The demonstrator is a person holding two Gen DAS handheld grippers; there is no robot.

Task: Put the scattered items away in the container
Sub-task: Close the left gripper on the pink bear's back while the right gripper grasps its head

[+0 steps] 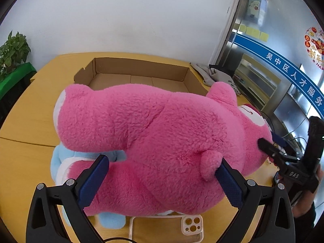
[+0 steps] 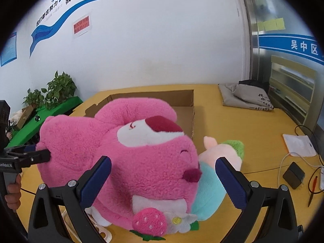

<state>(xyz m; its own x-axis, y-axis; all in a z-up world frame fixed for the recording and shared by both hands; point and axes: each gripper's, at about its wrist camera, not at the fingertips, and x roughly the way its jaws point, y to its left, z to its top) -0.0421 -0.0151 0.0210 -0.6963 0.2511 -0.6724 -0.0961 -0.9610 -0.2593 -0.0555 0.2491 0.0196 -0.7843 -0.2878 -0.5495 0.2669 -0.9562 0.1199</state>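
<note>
A big pink plush bear lies across the yellow table, in front of a shallow open cardboard box with nothing showing inside. My left gripper is open, its fingers straddling the bear's rear by the small tail. My right gripper is open around the bear's head; its far finger stands in front of a peach, green and light-blue plush. A light-blue plush is pinned under the bear. A clear phone case lies at the table's near edge.
A grey cloth bag sits at the back right of the table. On the right lie a white pouch, a black charger block, cables and a pen. Potted plants stand off the left side.
</note>
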